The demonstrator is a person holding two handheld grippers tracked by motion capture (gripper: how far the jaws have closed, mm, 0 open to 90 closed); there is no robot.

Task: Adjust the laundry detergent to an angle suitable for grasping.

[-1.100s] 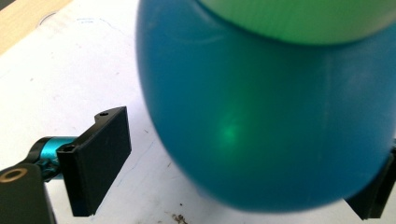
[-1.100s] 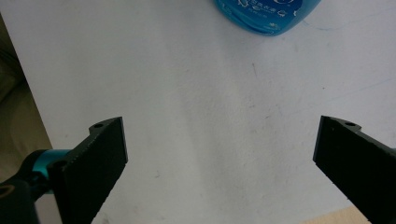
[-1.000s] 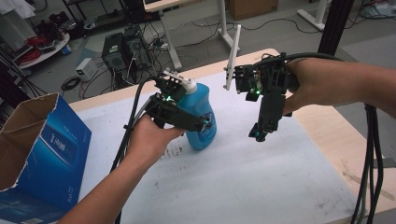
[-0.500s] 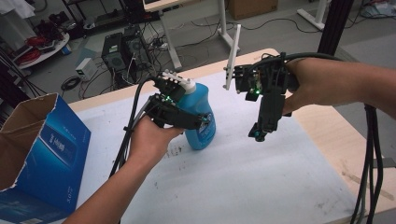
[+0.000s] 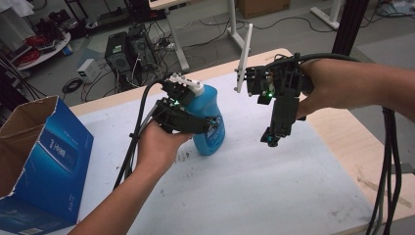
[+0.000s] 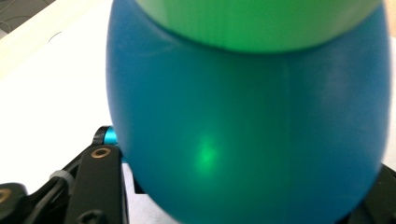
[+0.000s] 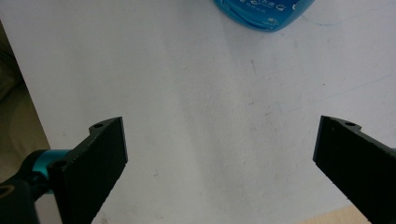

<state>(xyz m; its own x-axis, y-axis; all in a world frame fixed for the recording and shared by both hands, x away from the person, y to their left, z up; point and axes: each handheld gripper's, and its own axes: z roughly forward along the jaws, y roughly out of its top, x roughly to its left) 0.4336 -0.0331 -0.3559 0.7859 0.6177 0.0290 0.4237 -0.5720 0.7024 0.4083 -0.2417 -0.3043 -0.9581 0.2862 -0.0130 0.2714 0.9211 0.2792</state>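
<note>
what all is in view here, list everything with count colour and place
bottle: one, blue with a white cap, upright on the sheet near table centre, between the left gripper's jaws
sheet: one, white and scuffed, covering most of the table
table: one, light wood, bare along its right edge
cardboard box: one, blue outside and brown inside, open, at the table's left end
computer tower: one, black, on the floor beyond the table amid cables
left gripper: one, black, jaws have just been closing and now clamp the bottle's sides
right gripper: one, black, pointing down above the sheet right of the bottle, jaws wide apart, holding nothing
</note>
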